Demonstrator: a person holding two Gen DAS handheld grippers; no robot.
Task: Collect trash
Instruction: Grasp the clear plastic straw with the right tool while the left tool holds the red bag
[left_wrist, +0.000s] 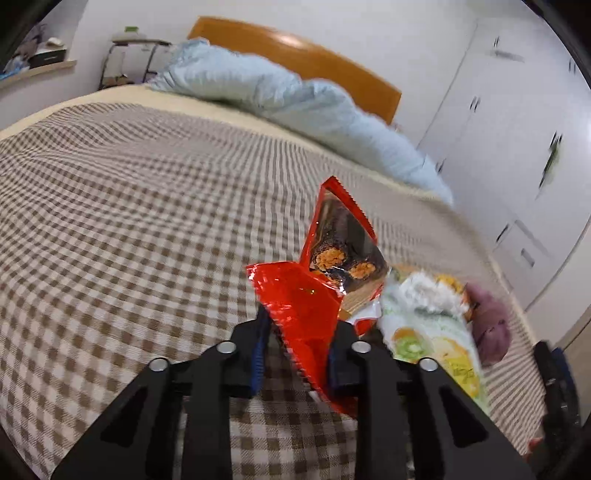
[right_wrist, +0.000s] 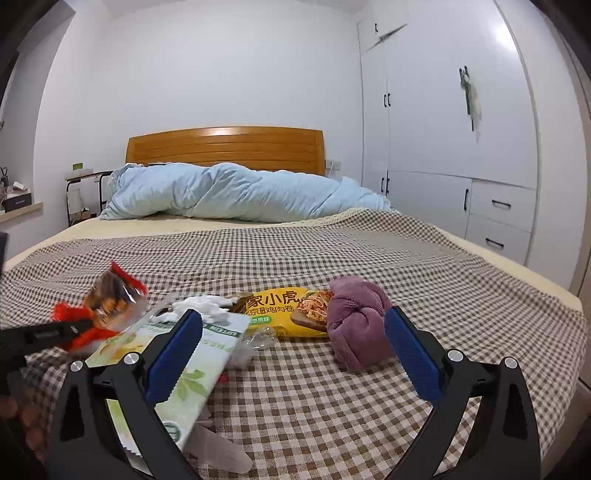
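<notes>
Left gripper (left_wrist: 295, 332): low over the checked bedspread (left_wrist: 110, 221), jaws narrowed on a red snack wrapper (left_wrist: 306, 306), its far end sticking upward.
Right gripper (right_wrist: 293, 347): held level above the bed, jaws spread wide, nothing between them.
Green-and-white packet (right_wrist: 192, 369): flat on the bedspread, beside the right gripper's left finger.
Yellow wrapper (right_wrist: 280, 314): farther back, touching a purple cloth bundle (right_wrist: 356, 317).
Blue quilt (right_wrist: 240, 192): heaped against the wooden headboard (right_wrist: 225, 144).

My left fingers (left_wrist: 334, 354) hide the lower end of the crinkled red foil snack wrapper (left_wrist: 295, 295). The green-and-white fruit-printed packet (right_wrist: 192, 369) runs under my right fingers (right_wrist: 173, 354), and motion blurs the white wardrobe doors (left_wrist: 517, 155).
</notes>
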